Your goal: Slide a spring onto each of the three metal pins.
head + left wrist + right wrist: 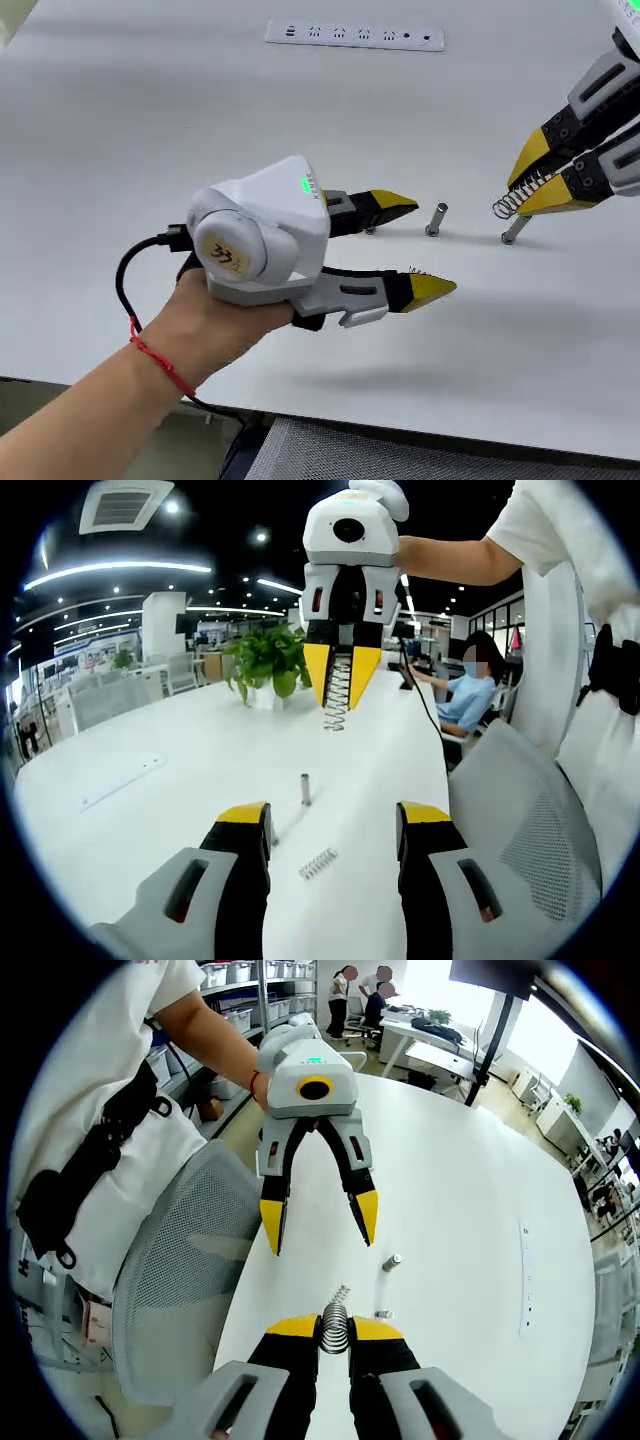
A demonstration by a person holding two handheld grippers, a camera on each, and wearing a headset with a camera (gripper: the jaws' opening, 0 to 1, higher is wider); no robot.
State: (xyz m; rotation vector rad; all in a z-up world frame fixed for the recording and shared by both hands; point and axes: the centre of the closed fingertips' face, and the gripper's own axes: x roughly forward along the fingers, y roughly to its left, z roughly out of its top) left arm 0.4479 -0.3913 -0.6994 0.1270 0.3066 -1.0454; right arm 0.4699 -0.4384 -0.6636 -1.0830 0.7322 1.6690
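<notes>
White table (pixel 120 130) spans the head view, with a power strip (pixel 354 35) lying near its far edge. At the left, a hand (pixel 215 320) holds the left gripper (pixel 435 247) low over the surface, its jaws spread wide and gripping nothing. Three pins stand in a row on the table: the first pin (pixel 370 230) is half hidden behind the upper jaw, the middle pin (pixel 437 217) is in the open, and the third pin (pixel 514 231) is beneath the right gripper (pixel 514 198). That gripper's jaws pinch a spring (pixel 520 192) — its free end is close to the third pin, though contact cannot be told. Two springs in all: the left gripper view brings out a loose spring (pixel 318 862) lying flat on the table between its jaws — in the head view it is a faint speck by the lower jaw.
</notes>
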